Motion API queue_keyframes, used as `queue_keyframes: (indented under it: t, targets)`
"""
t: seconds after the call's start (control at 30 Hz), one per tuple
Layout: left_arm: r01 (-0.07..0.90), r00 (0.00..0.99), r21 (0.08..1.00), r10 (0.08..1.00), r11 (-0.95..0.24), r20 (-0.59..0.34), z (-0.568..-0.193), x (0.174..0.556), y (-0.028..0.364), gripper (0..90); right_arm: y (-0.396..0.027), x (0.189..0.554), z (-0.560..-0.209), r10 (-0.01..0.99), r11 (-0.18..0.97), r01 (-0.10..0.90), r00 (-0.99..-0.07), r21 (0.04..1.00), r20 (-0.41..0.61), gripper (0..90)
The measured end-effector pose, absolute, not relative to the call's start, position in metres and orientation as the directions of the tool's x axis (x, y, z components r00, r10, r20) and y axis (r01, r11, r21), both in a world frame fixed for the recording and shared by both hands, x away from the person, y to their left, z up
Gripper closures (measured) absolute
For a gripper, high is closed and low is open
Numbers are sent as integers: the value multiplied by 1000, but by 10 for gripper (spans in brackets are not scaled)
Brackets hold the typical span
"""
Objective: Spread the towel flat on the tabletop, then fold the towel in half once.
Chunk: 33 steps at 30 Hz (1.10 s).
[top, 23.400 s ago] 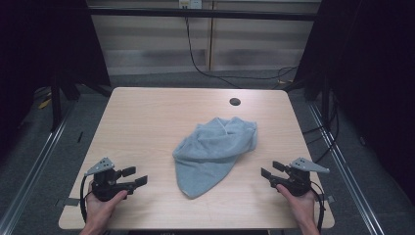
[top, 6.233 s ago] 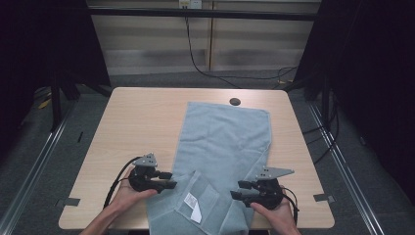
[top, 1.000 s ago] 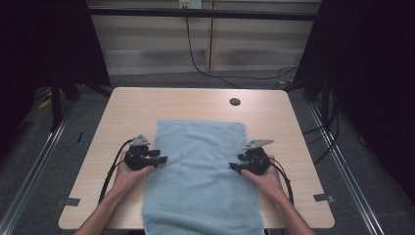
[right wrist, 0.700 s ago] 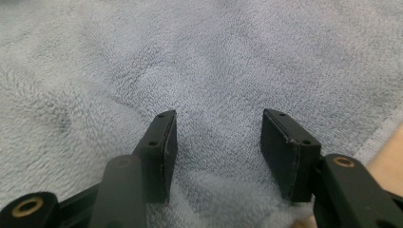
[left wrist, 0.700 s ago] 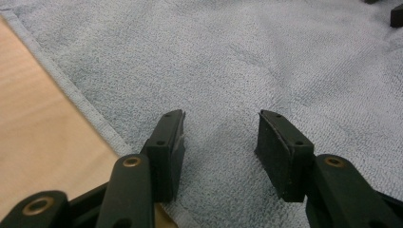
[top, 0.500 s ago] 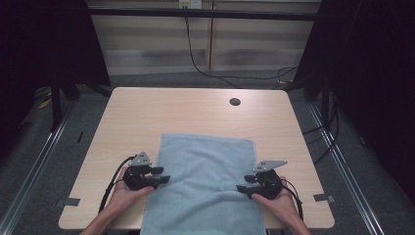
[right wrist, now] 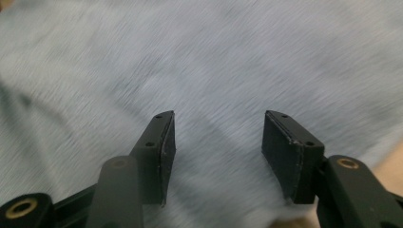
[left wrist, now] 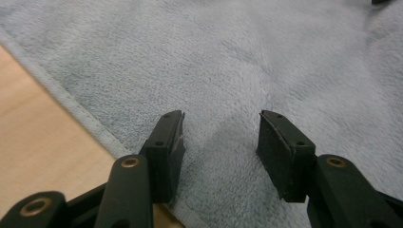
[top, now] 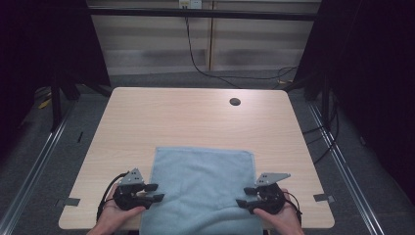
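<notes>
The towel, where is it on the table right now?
In the high view the towel lies flat at the table's near edge, between the left gripper and the right gripper, its front hanging over the edge.

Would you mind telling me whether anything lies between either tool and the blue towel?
Nothing visible does. The left tool sits at the towel's left edge and the right tool at its right edge, jaws apart, with only fabric beneath them on the table.

Pale blue towel (top: 203,188) (plain), black tools
</notes>
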<state>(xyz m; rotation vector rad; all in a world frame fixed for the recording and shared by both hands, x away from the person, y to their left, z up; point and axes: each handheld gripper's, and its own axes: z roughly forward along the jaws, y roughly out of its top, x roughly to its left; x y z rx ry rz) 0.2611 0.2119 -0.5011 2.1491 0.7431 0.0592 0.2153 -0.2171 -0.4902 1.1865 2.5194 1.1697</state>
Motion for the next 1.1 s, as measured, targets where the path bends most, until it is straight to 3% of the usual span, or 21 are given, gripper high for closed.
queue_keyframes:
  t: [0.13, 0.43, 0.87, 1.03, 1.1]
  targets:
    - [469, 806, 759, 569, -451, -160, -499, 277, 207, 495, -227, 246, -481, 742, 335, 591, -646, 733, 182, 436]
    - [487, 798, 747, 578, -452, -171, -504, 294, 206, 489, -238, 318, -491, 814, 276, 629, -555, 727, 171, 425]
    - [481, 805, 753, 566, -450, -176, -506, 295, 208, 487, -236, 331, -507, 850, 313, 610, -522, 728, 72, 421]
    - [481, 806, 752, 566, -451, -177, -506, 294, 207, 483, -231, 327, -507, 855, 341, 600, -518, 724, 27, 515]
    - [480, 808, 750, 563, -456, -175, -505, 294, 208, 477, -229, 326, -506, 846, 344, 596, -532, 726, 36, 649]
